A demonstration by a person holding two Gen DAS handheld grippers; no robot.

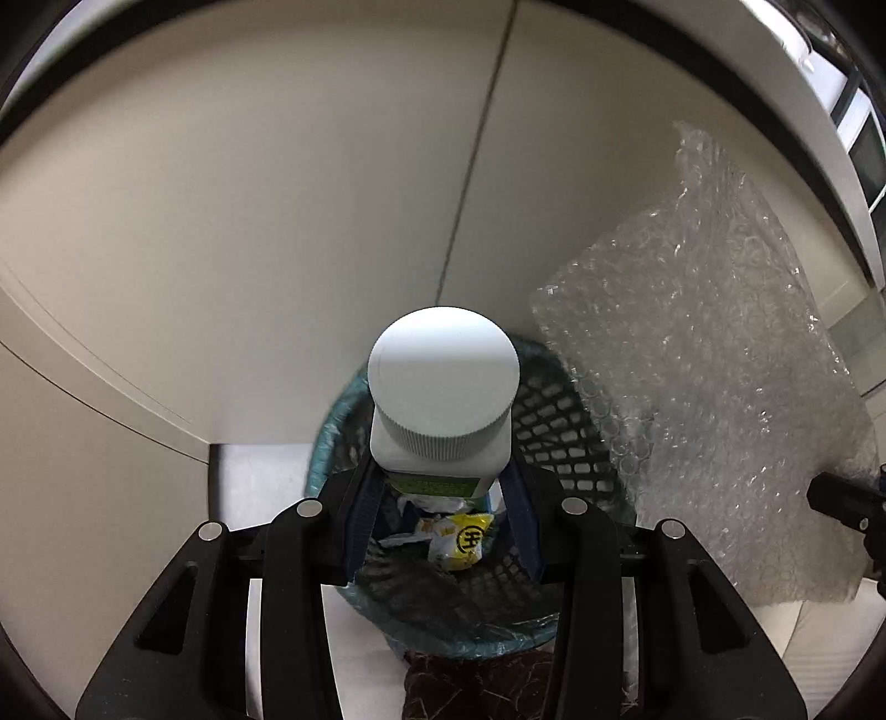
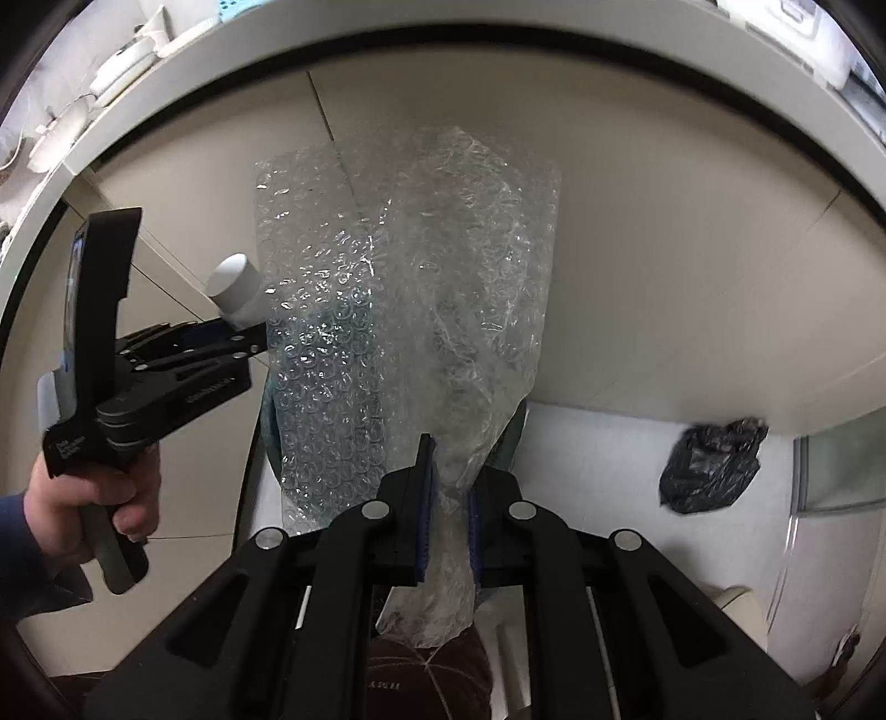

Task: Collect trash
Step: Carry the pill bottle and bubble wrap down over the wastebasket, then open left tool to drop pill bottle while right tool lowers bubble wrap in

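At the far left of the right wrist view, a hand (image 2: 94,498) in a dark blue sleeve (image 2: 22,543) grips the handle of the left gripper (image 2: 243,332). Its claw pinches a white bottle (image 1: 440,410) by the body, just under the ribbed white cap; a green label shows between the blue pads (image 1: 362,515). In the left wrist view the bottle points away from the camera, cap foremost, and hangs directly over a teal mesh wastebasket (image 1: 554,421) that stands on a white floor against beige cabinet doors (image 1: 221,221). Inside the basket lie crumpled white paper and a yellow wrapper (image 1: 462,540) printed with a black circle mark.

To the right of the bottle, a large sheet of clear bubble wrap (image 2: 410,288) rises in front of the cabinet; part of the basket shows through it as a blue blur. The right gripper (image 2: 447,509) has its claw pressed together on the lower, bunched end of the sheet, the blue pads squeezing the plastic between them, with a loose tail hanging below toward the camera.

Farther right, well apart from the basket, a crumpled black plastic bag (image 2: 711,465) lies on the white floor near the cabinet base. A white countertop edge (image 2: 498,33) curves across the far top.
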